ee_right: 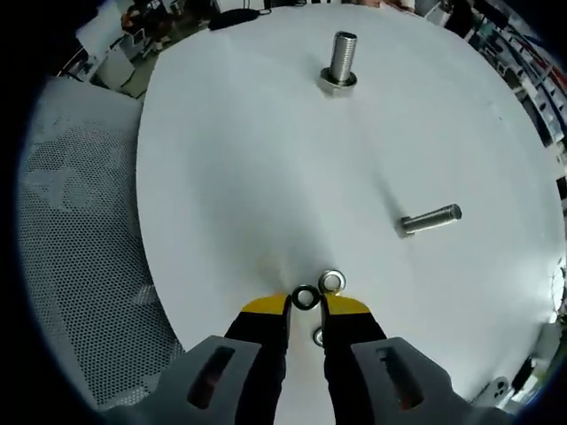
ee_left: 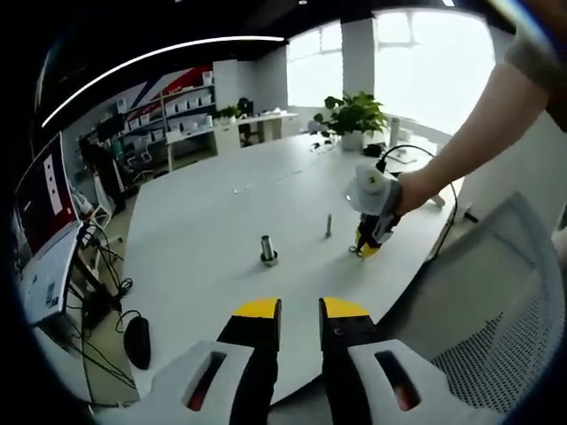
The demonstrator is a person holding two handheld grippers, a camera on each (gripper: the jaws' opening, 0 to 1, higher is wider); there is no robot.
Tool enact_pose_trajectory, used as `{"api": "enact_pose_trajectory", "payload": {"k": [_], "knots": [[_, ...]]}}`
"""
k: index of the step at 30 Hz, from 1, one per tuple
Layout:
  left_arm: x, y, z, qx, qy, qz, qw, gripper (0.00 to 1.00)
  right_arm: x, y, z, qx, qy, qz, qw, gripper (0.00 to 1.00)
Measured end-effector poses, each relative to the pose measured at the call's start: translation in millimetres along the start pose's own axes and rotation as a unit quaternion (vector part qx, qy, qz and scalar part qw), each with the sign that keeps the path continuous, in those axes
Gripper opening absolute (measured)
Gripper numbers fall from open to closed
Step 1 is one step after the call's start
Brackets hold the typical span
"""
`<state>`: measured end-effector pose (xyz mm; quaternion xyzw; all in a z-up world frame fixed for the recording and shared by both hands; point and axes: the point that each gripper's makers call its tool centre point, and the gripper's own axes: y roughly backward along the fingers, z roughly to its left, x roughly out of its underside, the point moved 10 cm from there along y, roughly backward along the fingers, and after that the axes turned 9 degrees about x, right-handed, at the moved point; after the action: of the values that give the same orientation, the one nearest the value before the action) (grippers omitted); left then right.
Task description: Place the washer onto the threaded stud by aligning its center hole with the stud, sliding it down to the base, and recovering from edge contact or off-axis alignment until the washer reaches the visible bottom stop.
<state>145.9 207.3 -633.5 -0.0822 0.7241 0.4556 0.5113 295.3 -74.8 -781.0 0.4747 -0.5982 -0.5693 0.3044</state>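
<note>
On the white round table (ee_right: 248, 177) stands a thick threaded stud (ee_right: 342, 55) on a nut base, also seen as the stud (ee_left: 267, 249). To its side is a thinner stud (ee_right: 430, 219), which is the thin stud (ee_left: 329, 224). My right gripper (ee_right: 306, 305) points down at the table edge, its yellow tips against both sides of a dark washer (ee_right: 306, 297). A second washer (ee_right: 331, 282) lies just beyond, and a third washer (ee_right: 318, 336) shows between the jaws. A hand holds that right gripper (ee_left: 366, 250). My left gripper (ee_left: 301, 310) hovers off the near edge, jaws slightly apart, holding nothing.
A grey mesh chair (ee_right: 80, 230) sits beside the table edge, also seen as the chair (ee_left: 496, 310). A monitor (ee_left: 44, 204), cables and a black mouse (ee_left: 137, 341) are at the left. A potted plant (ee_left: 354, 115) stands at the far end. The person's arm (ee_left: 469, 124) reaches in.
</note>
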Motion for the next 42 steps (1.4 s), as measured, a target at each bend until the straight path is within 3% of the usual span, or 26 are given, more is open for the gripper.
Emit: {"api": "enact_pose_trajectory", "payload": {"k": [2,6,11,21,27,40,42], "knots": [[-0.4,-0.2,-0.1,0.002,-0.002,-0.002,1.0000,0.15,-3.1,0.4,0.4,-0.001,0.017,0.014,0.9998,0.16],[0.1,0.3,-0.8,0.005,-0.001,-0.002,1.0000,0.14,-10.7,0.5,4.8,0.013,0.007,0.050,0.9986,0.16],[-0.4,0.3,-0.3,0.004,0.000,-0.003,1.0000,0.14,-12.4,0.2,5.8,0.019,0.011,0.062,0.9978,0.15],[-0.2,0.9,0.4,0.009,0.005,-0.008,0.9999,0.14,-6.1,1.7,4.4,0.017,-0.016,0.041,0.9989,0.15],[-1.8,2.4,0.6,0.014,0.012,-0.023,0.9996,0.15,4.6,3.0,5.0,0.022,-0.035,-0.007,0.9991,0.14],[-3.9,2.8,-1.7,0.021,0.011,-0.031,0.9992,0.17,13.6,5.1,4.2,0.011,-0.073,-0.010,0.9972,0.13],[-6.2,4.5,-3.0,0.025,0.010,-0.043,0.9987,0.17,16.2,7.8,2.1,0.014,-0.076,-0.009,0.9969,0.13]]}}
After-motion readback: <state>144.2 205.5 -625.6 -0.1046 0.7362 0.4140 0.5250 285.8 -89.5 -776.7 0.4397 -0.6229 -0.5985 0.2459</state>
